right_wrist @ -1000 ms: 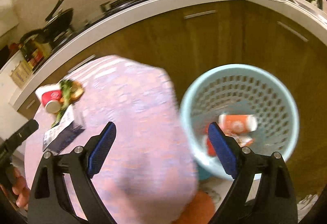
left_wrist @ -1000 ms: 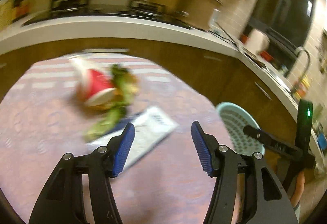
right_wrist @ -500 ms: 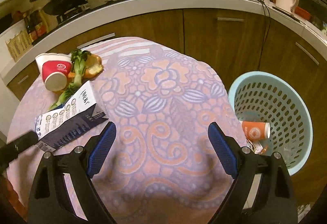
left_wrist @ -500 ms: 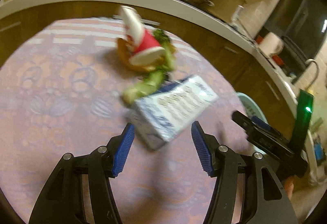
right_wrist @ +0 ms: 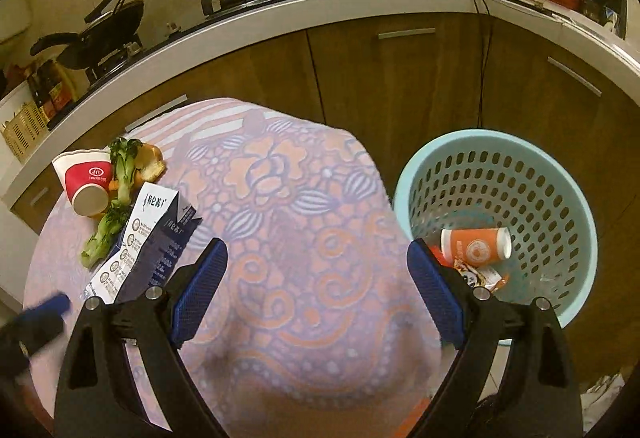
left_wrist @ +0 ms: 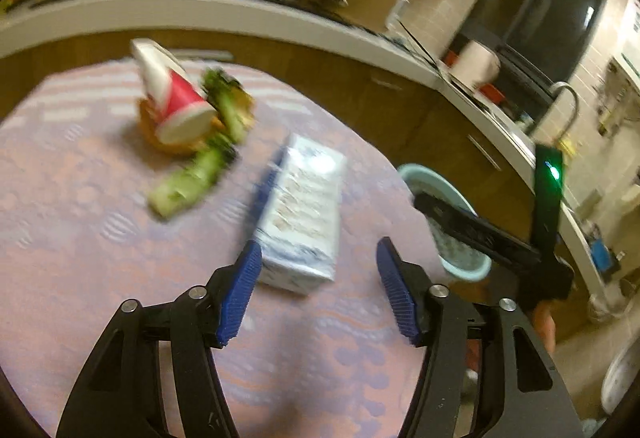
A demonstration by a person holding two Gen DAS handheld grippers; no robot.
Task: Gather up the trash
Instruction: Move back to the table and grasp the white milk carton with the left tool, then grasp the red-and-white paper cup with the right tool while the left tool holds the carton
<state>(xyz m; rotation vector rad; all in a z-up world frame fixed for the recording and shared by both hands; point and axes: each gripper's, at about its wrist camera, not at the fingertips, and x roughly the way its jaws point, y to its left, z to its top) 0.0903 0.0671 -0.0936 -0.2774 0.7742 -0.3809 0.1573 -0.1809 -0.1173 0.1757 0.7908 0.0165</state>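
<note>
Black tongs [left_wrist: 318,288], ribbed blue pads [left_wrist: 240,298], silver screws

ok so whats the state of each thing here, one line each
left gripper: jaws opening, carton end between them, not gripped
right gripper: open, nothing between its jaws
milk carton: lying flat on the tablecloth
red paper cup: tipped on its side, mouth toward the counter
greens: lying loose beside the cup
orange cup: on its side inside the basket
blue basket: upright on the floor, partly filled
</note>
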